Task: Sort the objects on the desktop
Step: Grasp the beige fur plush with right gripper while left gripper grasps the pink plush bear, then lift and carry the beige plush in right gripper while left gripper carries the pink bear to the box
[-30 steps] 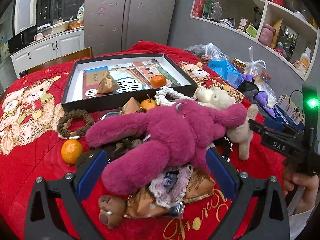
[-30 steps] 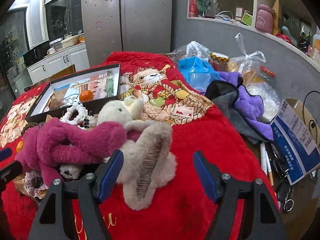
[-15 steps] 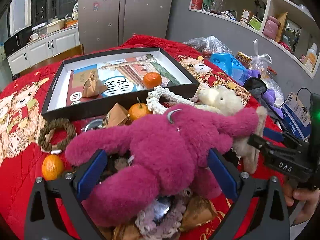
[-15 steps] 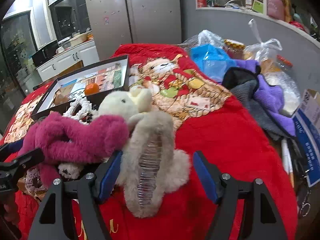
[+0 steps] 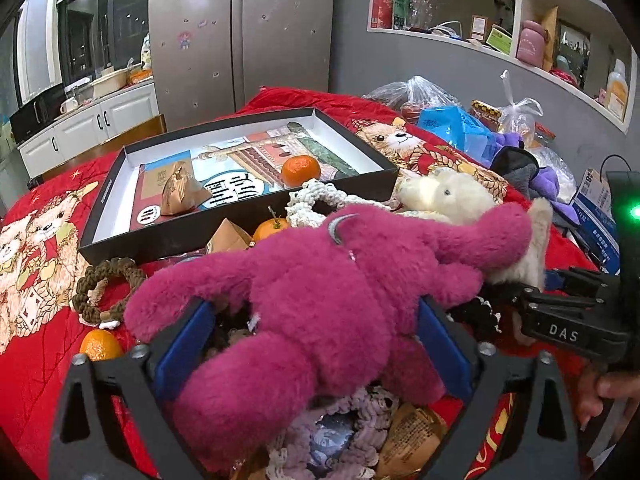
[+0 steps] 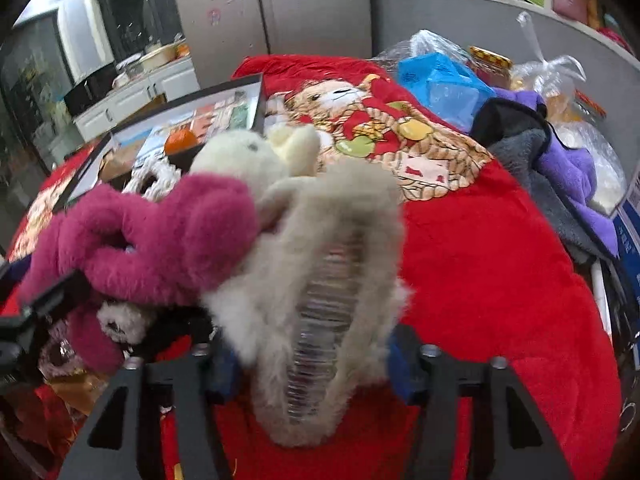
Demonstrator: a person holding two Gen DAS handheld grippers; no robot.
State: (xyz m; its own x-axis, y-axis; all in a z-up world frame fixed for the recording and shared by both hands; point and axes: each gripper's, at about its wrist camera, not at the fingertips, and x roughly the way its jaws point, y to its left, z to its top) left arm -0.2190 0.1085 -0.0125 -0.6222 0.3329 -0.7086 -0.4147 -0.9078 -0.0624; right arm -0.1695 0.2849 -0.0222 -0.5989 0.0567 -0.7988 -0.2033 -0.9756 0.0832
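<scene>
Left wrist: left gripper (image 5: 312, 344) spread wide, blue fingers (image 5: 180, 344) flanking the magenta plush (image 5: 320, 300), pads at its sides, no visible squeeze. Black tray (image 5: 240, 224) ahead of it holds a mandarin (image 5: 301, 170). Right gripper (image 5: 560, 320) off to the right.

Right wrist: right gripper (image 6: 316, 364) closed in on the furry beige hair claw (image 6: 328, 280), pads pressed against its fur. Magenta plush (image 6: 160, 240) up-left, overlapping the claw; cream plush (image 6: 248, 160) beyond.
</scene>
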